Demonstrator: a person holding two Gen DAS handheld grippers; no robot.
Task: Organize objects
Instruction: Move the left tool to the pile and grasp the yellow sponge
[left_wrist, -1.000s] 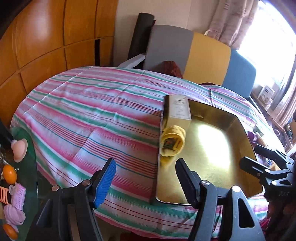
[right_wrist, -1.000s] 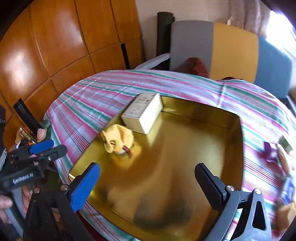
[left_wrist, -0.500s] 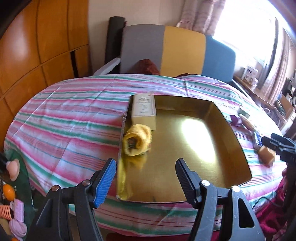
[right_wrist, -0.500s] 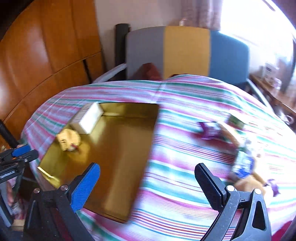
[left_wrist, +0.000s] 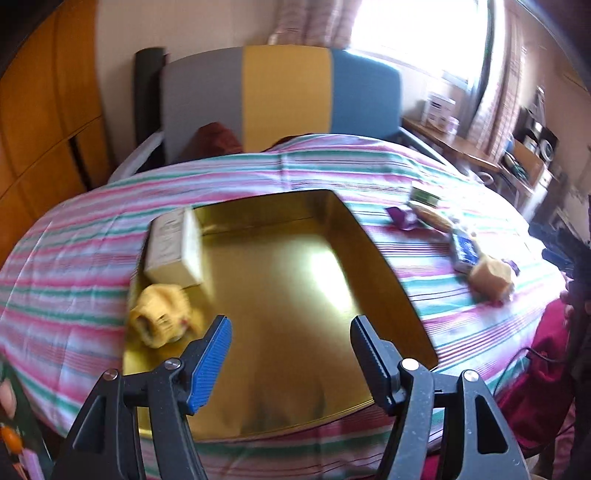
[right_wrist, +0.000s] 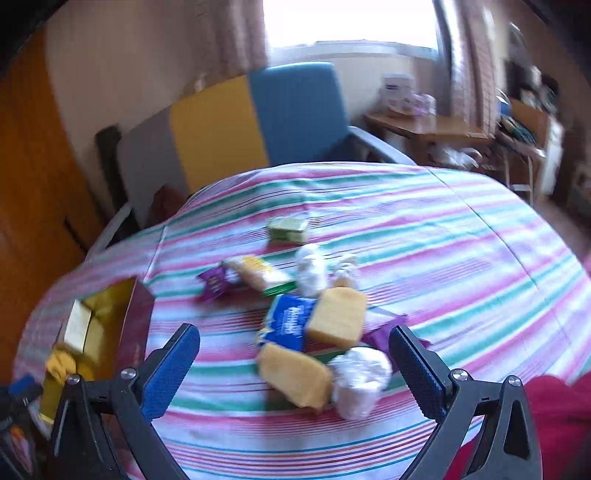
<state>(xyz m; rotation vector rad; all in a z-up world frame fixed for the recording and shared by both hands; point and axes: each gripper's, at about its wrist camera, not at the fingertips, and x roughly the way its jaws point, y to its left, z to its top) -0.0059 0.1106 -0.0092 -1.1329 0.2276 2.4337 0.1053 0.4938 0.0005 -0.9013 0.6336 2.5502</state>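
Observation:
A gold tray (left_wrist: 380, 258) lies on the striped tablecloth and holds a white box (left_wrist: 171, 247) and a yellow rolled cloth (left_wrist: 160, 319) at its left side. My left gripper (left_wrist: 290, 354) is open and empty above the tray's near edge. My right gripper (right_wrist: 295, 365) is open and empty above a pile of small items: two yellow sponges (right_wrist: 338, 317), a blue packet (right_wrist: 288, 325), a white wrapped ball (right_wrist: 358, 380), a purple packet (right_wrist: 216, 282) and a green box (right_wrist: 288, 230). The tray (right_wrist: 138, 325) shows at the right wrist view's left edge.
A grey, yellow and blue chair (left_wrist: 280, 99) stands behind the table. A wooden cabinet (left_wrist: 40, 122) is on the left. A cluttered desk (right_wrist: 436, 129) stands by the window. Red cloth (left_wrist: 535, 373) hangs at the table's right front edge.
Both grippers have swung to the right. The right wrist view went from the tray to the pile of items. The left now sits centred over the tray. Both jaws stay open.

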